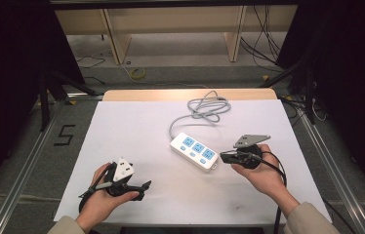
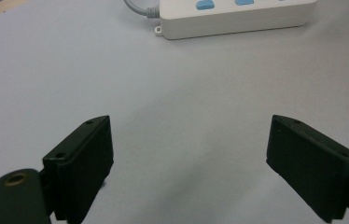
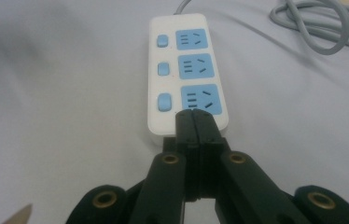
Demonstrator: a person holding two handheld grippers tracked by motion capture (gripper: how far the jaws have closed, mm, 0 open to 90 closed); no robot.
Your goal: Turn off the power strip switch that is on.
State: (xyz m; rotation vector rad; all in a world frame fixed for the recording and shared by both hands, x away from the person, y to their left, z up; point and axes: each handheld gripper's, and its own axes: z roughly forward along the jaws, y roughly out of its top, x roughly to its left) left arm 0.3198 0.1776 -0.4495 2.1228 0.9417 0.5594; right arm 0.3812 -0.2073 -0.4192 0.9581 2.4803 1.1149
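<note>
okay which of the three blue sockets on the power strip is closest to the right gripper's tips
The end socket, farthest from where the grey cord enters the power strip. The right hand-held gripper, jaws closed, points at its edge; the other two sockets sit farther along the strip.

Power strips: one (image 1: 194,151)
Blue sockets on it: three (image 3: 191,39)
Blue switches on it: three (image 3: 162,41)
Grey cords: one (image 1: 205,109)
Claws: two (image 1: 140,188) (image 1: 223,157)

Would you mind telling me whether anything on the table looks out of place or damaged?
Nothing stands out. The power strip lies flat and looks intact, set at an angle on the white sheet, with its grey cord loosely coiled behind it. No plug is in its sockets.
</note>
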